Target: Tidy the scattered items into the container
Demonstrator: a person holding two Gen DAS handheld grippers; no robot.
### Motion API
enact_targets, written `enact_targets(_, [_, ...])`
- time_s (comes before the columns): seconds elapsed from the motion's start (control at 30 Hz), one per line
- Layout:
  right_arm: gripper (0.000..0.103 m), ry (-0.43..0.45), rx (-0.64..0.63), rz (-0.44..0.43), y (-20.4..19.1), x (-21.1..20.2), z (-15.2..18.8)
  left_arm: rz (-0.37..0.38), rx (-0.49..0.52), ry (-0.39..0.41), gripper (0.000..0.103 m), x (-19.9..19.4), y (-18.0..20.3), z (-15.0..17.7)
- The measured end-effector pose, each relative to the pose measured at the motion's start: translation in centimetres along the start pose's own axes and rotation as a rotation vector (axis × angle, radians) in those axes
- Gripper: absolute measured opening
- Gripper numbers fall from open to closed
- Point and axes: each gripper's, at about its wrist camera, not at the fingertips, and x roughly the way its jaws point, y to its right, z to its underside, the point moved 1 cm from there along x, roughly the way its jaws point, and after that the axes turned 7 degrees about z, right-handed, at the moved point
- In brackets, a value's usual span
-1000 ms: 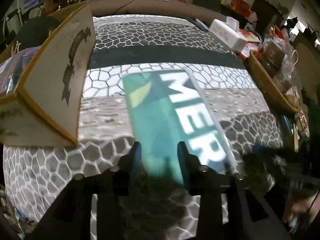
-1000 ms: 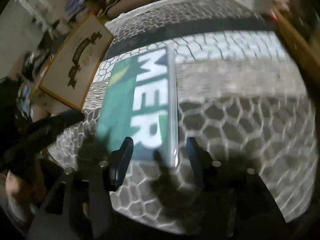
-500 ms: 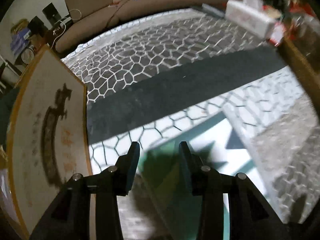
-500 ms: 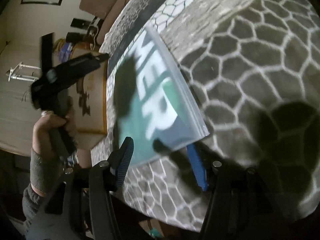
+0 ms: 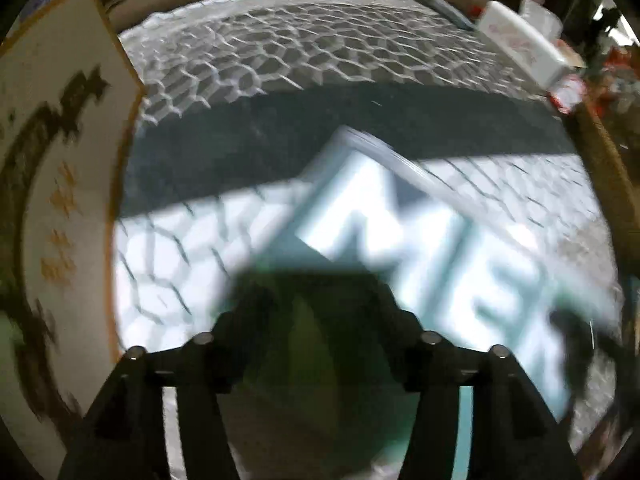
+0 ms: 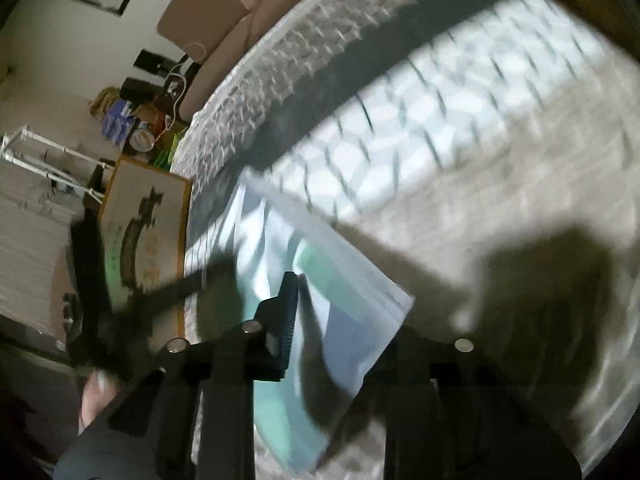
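Observation:
A green book with large white letters "MER" (image 5: 404,240) is lifted and tilted over the patterned tablecloth. It also shows in the right wrist view (image 6: 340,300). My right gripper (image 6: 320,320) grips the book's near edge; its left finger (image 6: 286,320) lies on the cover and the other is hidden behind the book. My left gripper (image 5: 316,320) is open just above the book's near corner, not touching as far as I can tell. The cream container with a dark emblem (image 5: 60,200) stands at the left, and shows in the right wrist view (image 6: 144,224). Both views are blurred.
A white tissue box (image 5: 520,40) and clutter sit at the far right. A wooden basket rim (image 5: 608,168) runs along the right edge. A sofa (image 6: 224,28) lies beyond the table. The left gripper and the hand holding it (image 6: 96,312) show in the right wrist view.
The right gripper has closed on the book's edge and raised it off the cloth. The left gripper moved forward over the book, then back over its near corner.

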Motion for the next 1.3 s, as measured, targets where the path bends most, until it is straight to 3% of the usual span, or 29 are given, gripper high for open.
enact_targets(0.13, [0.019,-0.032,-0.051,0.008,0.1,-0.3,-3.3,0.158,-0.007,-0.016,0.058,-1.7,1.4,2.0])
enact_targets(0.23, [0.046,-0.081,-0.051,0.061,1.0,-0.9,-4.0,0.114,-0.055,0.106,0.060,-3.8,-0.2,1.0])
enact_targets(0.3, [0.068,-0.099,0.035,0.002,2.4,-1.3,-2.8,0.097,-0.127,0.148,0.064,-4.2,-2.2,0.0])
enact_targets(0.33, [0.089,-0.110,0.075,-0.020,3.1,-1.4,-1.7,0.103,-0.167,0.143,0.065,-3.7,-3.4,-0.6])
enact_targets(0.43, [0.092,-0.077,0.109,-0.053,3.7,-1.8,0.6,0.022,-0.173,0.079,0.065,-1.2,-5.1,-1.5])
enact_targets(0.47, [0.091,-0.070,0.095,-0.048,3.4,-1.7,1.0,-0.001,-0.167,0.052,0.065,-0.2,-5.4,-1.5])
enact_targets(0.5, [0.085,-0.062,0.070,-0.042,2.9,-1.5,1.2,-0.009,-0.141,0.075,0.068,-0.1,-5.3,-1.3])
enact_targets(0.53, [0.058,-0.065,0.035,-0.027,2.3,-1.1,1.2,-0.014,-0.116,0.075,0.069,0.0,-5.0,-1.0])
enact_targets(0.57, [0.025,-0.072,-0.003,0.007,2.0,-0.5,1.1,-0.024,-0.082,0.064,0.069,0.2,-4.2,-0.7])
enact_targets(0.6, [0.010,-0.073,-0.035,0.024,1.8,0.0,0.8,-0.023,-0.054,0.054,0.069,0.3,-3.6,-0.4])
enact_targets(0.67, [0.009,-0.072,-0.066,0.023,1.5,0.4,0.4,-0.018,-0.017,0.044,0.067,0.4,-2.6,0.0])
enact_targets(0.77, [0.009,-0.063,-0.126,0.051,0.4,0.0,-0.2,-0.010,-0.023,0.064,0.045,0.0,-2.2,0.4])
enact_targets(0.8, [0.009,-0.058,-0.145,0.064,0.0,-0.2,-0.4,-0.004,-0.033,0.069,0.031,-0.1,-2.4,0.3])
enact_targets(0.9, [0.008,-0.034,-0.205,0.112,-0.9,-1.3,-0.9,0.046,-0.049,0.064,0.013,-0.3,-2.6,0.3])
enact_targets(1.03, [0.008,-0.011,-0.264,0.154,-2.1,-2.3,-1.2,0.090,-0.041,0.092,0.007,-2.2,-1.6,1.0])
enact_targets(1.3, [0.008,0.057,-0.373,0.180,-6.5,-5.3,-1.3,0.173,0.006,0.213,0.006,-8.9,1.3,1.9])
